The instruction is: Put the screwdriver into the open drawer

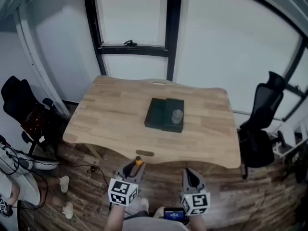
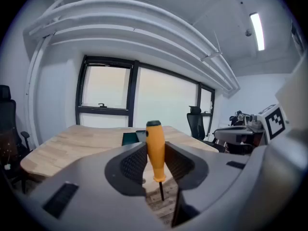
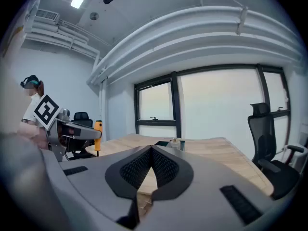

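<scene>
Left gripper (image 1: pixel 133 169) clamps the screwdriver (image 2: pixel 155 146) upright, handle uppermost, at lower centre; right gripper (image 3: pixel 151 150) is closed, empty. Keep the grip firm; advance to the dark drawer box (image 1: pixel 161 113) mid-frame.

Right gripper (image 3: pixel 151 149) here, jaws pressed together at the tips, nothing between them. Over at 9 o'clock, the left gripper (image 3: pixel 94 135) holds the orange screwdriver (image 3: pixel 98 129) upright (handle on top). Dead ahead at 12, the wooden surface (image 3: pixel 221 153) carries a dark box (image 3: pixel 161 143). Black office chair (image 3: pixel 260 124) at 3 o'clock, beside the surface.
</scene>
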{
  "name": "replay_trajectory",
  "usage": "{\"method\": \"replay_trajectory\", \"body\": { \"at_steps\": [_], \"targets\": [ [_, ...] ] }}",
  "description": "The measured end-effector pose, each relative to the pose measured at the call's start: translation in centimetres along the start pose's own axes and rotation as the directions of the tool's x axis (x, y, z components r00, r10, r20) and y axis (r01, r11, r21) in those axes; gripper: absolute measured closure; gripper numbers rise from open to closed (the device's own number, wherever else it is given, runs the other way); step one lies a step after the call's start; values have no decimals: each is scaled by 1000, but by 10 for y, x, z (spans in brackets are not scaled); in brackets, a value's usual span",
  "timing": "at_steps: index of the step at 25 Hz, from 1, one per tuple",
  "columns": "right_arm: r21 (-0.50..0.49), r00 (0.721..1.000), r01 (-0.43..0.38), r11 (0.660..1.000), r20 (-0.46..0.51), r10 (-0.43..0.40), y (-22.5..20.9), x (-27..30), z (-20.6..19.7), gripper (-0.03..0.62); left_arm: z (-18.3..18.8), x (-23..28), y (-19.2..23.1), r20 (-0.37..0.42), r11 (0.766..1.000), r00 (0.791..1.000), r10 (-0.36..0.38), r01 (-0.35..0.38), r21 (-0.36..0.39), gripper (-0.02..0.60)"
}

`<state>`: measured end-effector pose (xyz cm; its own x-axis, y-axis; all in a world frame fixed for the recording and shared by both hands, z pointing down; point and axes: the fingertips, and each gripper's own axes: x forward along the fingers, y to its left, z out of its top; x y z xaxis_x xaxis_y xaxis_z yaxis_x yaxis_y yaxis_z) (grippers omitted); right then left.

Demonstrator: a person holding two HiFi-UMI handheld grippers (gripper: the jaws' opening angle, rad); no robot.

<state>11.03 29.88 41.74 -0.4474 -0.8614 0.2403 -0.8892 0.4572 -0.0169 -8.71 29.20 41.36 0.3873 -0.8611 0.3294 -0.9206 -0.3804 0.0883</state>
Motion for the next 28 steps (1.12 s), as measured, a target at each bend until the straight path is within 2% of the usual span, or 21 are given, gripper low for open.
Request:
{"method": "replay_trajectory", "body": {
  "at_steps": [7, 17, 28],
  "targets": [
    [-16, 1000, -1, 1000, 14, 1, 18, -17, 7, 597, -3, -22, 5, 9, 1000, 1000, 10, -10, -20, 468],
    [35, 999, 33, 999, 35, -34, 8, -37, 5, 597, 2, -35, -11, 22, 1000, 1000, 12, -12, 0, 468],
    [18, 999, 24, 1000, 28, -24, -3, -53, -1, 597, -4, -35, -31, 30, 1000, 999, 27, -27, -13, 468]
  ]
}}
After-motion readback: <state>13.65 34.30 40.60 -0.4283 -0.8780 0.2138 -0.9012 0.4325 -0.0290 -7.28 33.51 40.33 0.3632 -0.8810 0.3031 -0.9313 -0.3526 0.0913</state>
